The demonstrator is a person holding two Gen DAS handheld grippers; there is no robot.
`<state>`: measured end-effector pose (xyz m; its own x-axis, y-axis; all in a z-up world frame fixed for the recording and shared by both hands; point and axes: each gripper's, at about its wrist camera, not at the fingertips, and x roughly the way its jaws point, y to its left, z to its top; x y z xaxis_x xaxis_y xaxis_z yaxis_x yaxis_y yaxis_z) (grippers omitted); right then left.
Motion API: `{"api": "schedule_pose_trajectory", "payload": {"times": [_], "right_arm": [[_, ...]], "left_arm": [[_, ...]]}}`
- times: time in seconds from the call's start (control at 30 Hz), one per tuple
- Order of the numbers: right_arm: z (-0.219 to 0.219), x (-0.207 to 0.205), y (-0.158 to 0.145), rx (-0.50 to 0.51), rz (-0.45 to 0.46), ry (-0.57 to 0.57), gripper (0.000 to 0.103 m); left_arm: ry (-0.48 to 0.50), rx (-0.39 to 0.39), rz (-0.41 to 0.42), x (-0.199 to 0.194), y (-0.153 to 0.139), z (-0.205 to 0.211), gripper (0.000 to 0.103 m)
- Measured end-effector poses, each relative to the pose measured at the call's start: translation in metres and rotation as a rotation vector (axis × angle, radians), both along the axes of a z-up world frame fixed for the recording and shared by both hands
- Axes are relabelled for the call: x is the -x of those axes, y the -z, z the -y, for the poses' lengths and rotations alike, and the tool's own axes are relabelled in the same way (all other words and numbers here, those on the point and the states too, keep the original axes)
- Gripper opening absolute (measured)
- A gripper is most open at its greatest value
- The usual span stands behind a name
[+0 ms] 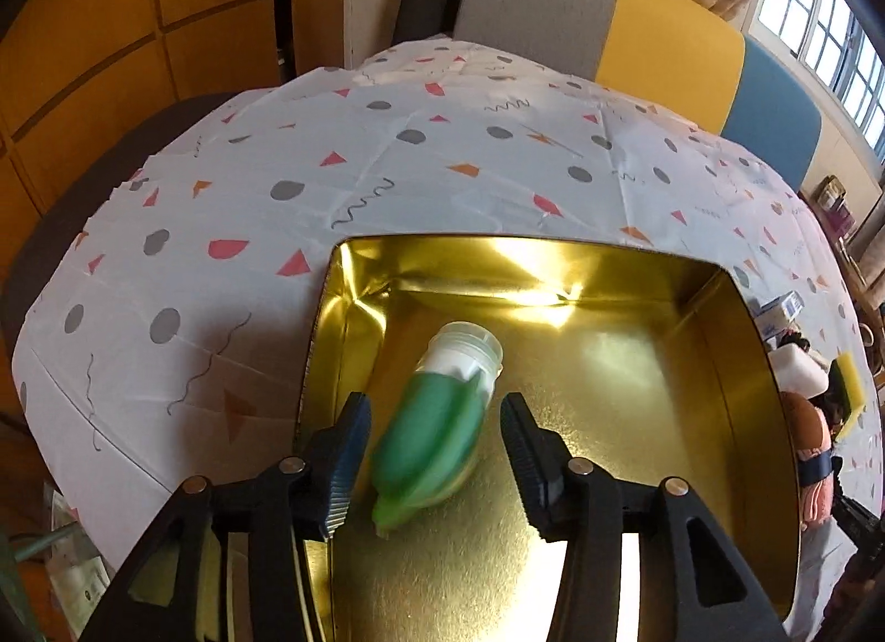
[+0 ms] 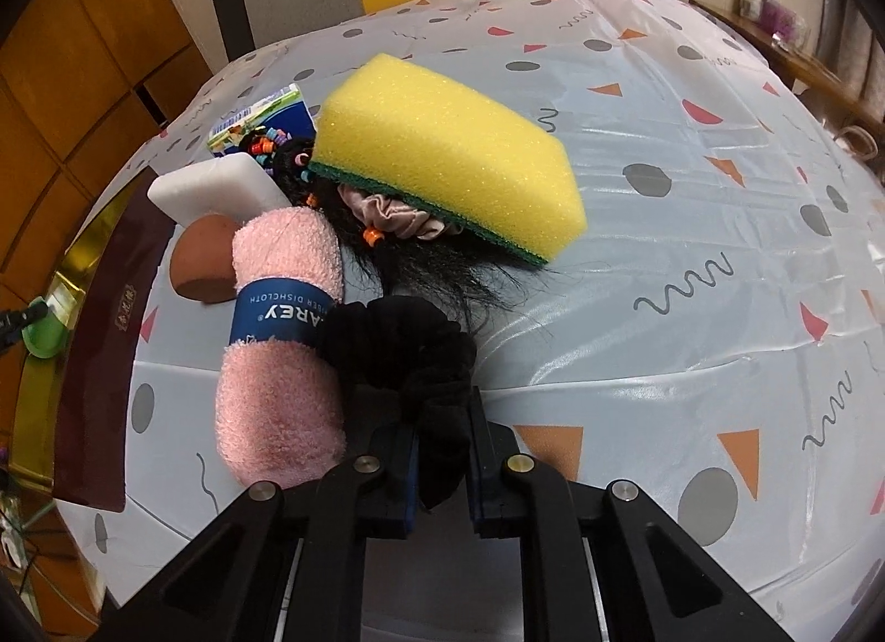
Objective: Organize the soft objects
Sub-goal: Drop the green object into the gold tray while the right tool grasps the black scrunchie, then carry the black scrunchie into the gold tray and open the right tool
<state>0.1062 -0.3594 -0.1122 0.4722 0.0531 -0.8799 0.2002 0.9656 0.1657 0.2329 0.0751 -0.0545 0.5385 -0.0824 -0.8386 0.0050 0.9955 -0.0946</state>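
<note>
The left gripper (image 1: pixel 434 454) hangs over a gold-lined tin (image 1: pixel 741 365), its jaws parted with a green squeeze bottle (image 1: pixel 437 437) between them, blurred, the pads clear of it; the bottle's clear cap end points toward the tin's far wall. The right gripper (image 2: pixel 440 470) is clamped on a black scrunchie (image 2: pixel 409 349) at the near edge of a pile on the patterned tablecloth (image 2: pixel 691 266). Touching the scrunchie lies a rolled pink dishcloth (image 2: pixel 282 365) with a blue band; beyond are black hair with beads (image 2: pixel 437 266), a pink scrunchie (image 2: pixel 398 213), a yellow sponge (image 2: pixel 448 144) and a white block (image 2: pixel 221 188).
</note>
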Motion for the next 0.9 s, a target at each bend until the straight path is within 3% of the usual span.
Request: {"api": "schedule_pose_trajectory", "payload": {"times": [0.27, 0.53, 0.9], "right_arm": [[-0.001, 0.003, 0.0, 0.026, 0.02, -0.007, 0.013], [-0.005, 0.021, 0.0, 0.034, 0.068, 0.006, 0.013], [-0.023, 0.027, 0.0, 0.175, 0.111, -0.02, 0.013]], "left_arm": [[-0.043, -0.023, 0.111, 0.053, -0.035, -0.001, 0.054], [0.094, -0.004, 0.197, 0.144, -0.049, 0.041, 0.054], [0.147, 0.009, 0.165, 0.187, -0.043, 0.077, 0.054]]}}
